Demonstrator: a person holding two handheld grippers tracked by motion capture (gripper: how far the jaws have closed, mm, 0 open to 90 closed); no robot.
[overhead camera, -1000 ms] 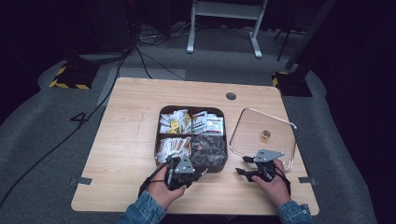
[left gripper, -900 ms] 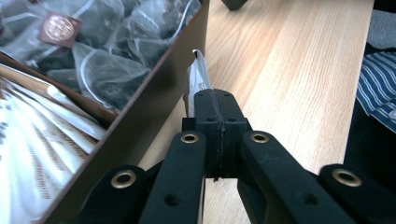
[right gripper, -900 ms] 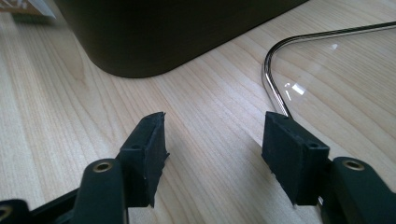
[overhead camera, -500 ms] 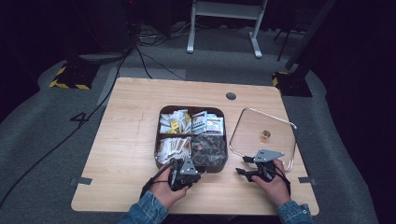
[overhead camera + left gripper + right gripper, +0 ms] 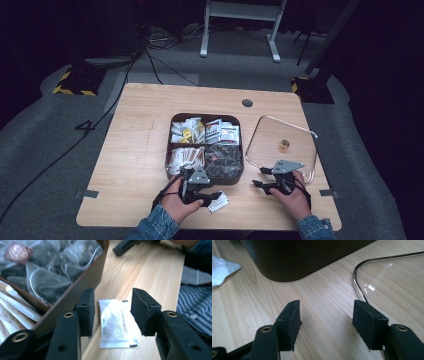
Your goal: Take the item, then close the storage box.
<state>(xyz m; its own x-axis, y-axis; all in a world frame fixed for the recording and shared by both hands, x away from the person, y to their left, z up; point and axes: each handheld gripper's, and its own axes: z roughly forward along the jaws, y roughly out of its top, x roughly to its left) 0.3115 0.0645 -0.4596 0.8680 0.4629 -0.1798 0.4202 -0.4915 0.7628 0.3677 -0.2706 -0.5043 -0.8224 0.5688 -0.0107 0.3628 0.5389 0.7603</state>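
White sachet (image 5: 117, 323) flat on pale wooden table (image 5: 140, 130), between just-opened left gripper (image 5: 212, 196) jaws, untouched. Right gripper (image 5: 263, 185) parted, empty. Grey carpet (image 5: 50, 145) around, dark beyond.

High view: dim room, floor and background nearly black; light falls from above onto the wooden table (image 5: 140, 150), evenly lit, soft and grainy, low res. Left gripper view: bright; white packet (image 5: 116, 323) between the jaws fairly sharp, tea bags (image 5: 50, 267) beyond blurred w/ glare on wrappers. Right gripper view: bright, wood grain sharp ahead of the jaws; glass lid (image 5: 392, 272) beside them shows glints, rim reflection.
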